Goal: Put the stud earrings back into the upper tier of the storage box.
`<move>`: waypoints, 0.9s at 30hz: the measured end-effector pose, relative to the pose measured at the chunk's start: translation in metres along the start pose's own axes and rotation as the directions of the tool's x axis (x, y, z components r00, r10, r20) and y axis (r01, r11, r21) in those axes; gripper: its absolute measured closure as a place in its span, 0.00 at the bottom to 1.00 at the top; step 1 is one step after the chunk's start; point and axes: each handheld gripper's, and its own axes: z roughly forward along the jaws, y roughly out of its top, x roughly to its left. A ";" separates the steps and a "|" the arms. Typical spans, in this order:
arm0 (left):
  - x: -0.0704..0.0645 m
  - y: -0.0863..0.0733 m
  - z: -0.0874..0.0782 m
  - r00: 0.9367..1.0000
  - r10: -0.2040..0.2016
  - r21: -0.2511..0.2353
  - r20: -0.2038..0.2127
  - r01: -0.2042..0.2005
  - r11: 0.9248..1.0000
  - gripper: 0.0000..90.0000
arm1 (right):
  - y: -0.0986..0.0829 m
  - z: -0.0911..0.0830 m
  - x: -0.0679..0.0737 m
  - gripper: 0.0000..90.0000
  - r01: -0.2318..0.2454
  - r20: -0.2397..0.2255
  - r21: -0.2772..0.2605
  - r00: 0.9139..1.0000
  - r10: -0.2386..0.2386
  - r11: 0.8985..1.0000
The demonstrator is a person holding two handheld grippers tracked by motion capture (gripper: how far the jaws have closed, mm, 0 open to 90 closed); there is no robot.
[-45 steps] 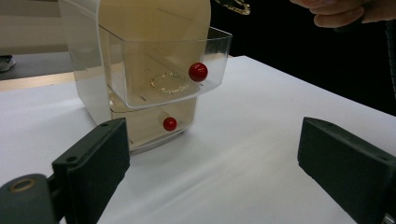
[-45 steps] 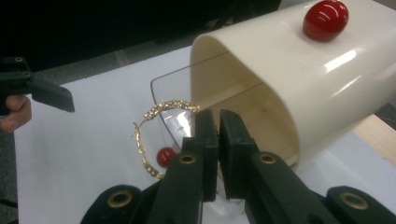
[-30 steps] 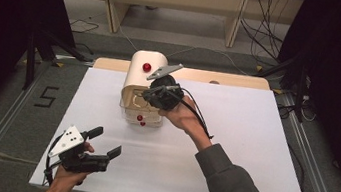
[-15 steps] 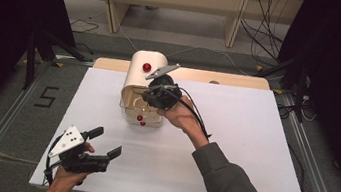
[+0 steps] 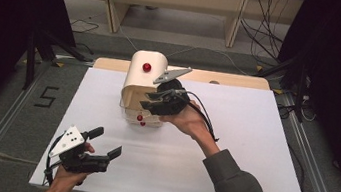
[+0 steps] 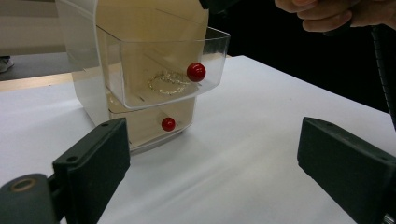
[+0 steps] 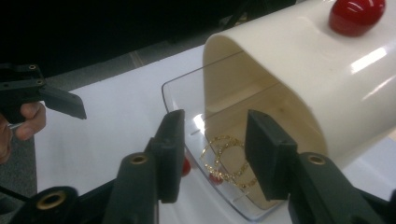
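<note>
Right gripper hovering over the open clear drawer of the cream drawer box, jaws spread, gold chain lying inside (untouched), left gripper idling nearer the person, jaws spread.

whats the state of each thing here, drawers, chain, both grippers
top drawer: pulled out, open
gold chain: lying loose inside the top drawer
bottom drawer: pushed in
right gripper: jaws open above the top drawer, holding nothing
left gripper: jaws open, apart from the cabinet

Open drawer mouth beneath cabinet overhang
</note>
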 end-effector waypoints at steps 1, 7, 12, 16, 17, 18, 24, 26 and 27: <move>0.000 0.000 0.000 1.000 0.000 0.000 0.000 0.000 1.000 0.10 | -0.002 -0.002 0.000 0.63 -0.007 -0.003 -0.007 1.000 0.007 1.000; 0.000 0.000 0.000 1.000 0.002 0.007 -0.005 -0.002 1.000 0.10 | -0.014 -0.015 -0.003 0.55 -0.046 -0.021 -0.033 0.999 0.046 0.998; 0.000 0.000 0.001 1.000 0.002 0.011 -0.008 -0.002 1.000 0.10 | -0.025 -0.023 -0.008 0.49 -0.088 -0.040 -0.059 0.996 0.086 0.994; 0.000 -0.001 0.001 1.000 -0.002 0.013 -0.009 0.002 1.000 0.10 | -0.035 -0.030 -0.010 0.46 -0.094 -0.030 -0.078 0.995 0.092 0.993; 0.000 -0.001 0.001 1.000 -0.002 0.012 -0.009 0.002 1.000 0.10 | -0.037 -0.032 -0.010 0.45 -0.094 -0.026 -0.081 0.995 0.092 0.992; 0.000 -0.001 0.001 1.000 -0.001 0.013 -0.009 0.002 1.000 0.10 | -0.040 -0.034 -0.011 0.45 -0.097 -0.025 -0.084 0.995 0.095 0.992; 0.000 -0.001 0.001 1.000 0.000 0.014 -0.009 0.001 1.000 0.10 | -0.057 -0.043 -0.015 0.42 -0.114 -0.008 -0.112 0.993 0.114 0.987; 0.000 -0.001 0.001 1.000 -0.001 0.015 -0.010 0.001 1.000 0.10 | -0.062 -0.045 -0.015 0.41 -0.123 -0.001 -0.125 0.992 0.123 0.985; 0.000 -0.001 0.001 1.000 -0.001 0.014 -0.010 0.001 1.000 0.10 | -0.064 -0.047 -0.015 0.41 -0.128 -0.003 -0.131 0.992 0.129 0.983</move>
